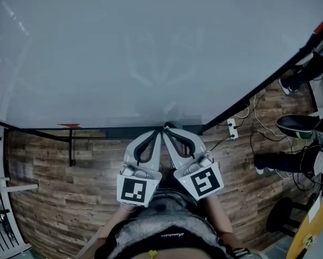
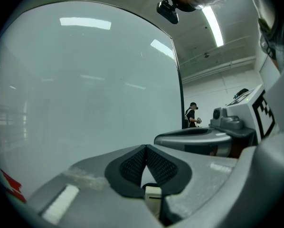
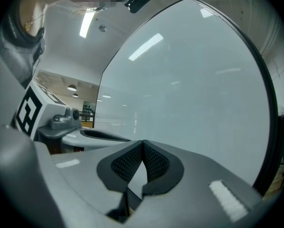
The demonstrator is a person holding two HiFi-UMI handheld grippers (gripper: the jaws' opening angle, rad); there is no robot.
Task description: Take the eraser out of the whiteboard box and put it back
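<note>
A wood-plank floor [image 1: 53,188] runs under a big, pale, glossy whiteboard [image 1: 150,47], which fills most of what I can see from here. I cannot pick out the eraser or its box in any view. The only candidate is a small flat red thing [image 1: 69,125] at the board's lower edge, off to the left, and it is too small to name.

Nearest the board's bottom edge are the two grey grippers, held side by side and pointing at it. The left gripper [image 1: 157,135] has its jaws pressed together, the dark ribbed pads [image 2: 132,164] meeting at the tip with nothing between them. The right gripper [image 1: 169,131] is just beside it, its jaws likewise closed tip to tip on nothing. Each carries a white cube with black square markers, and these sit close to the person's grey striped shirt [image 1: 161,231].

Further right, a white power strip [image 1: 231,128] trails cables across the planks, and a black round stool [image 1: 280,215] stands near the corner. Beyond the board's edge another person [image 2: 192,115] stands far off.
</note>
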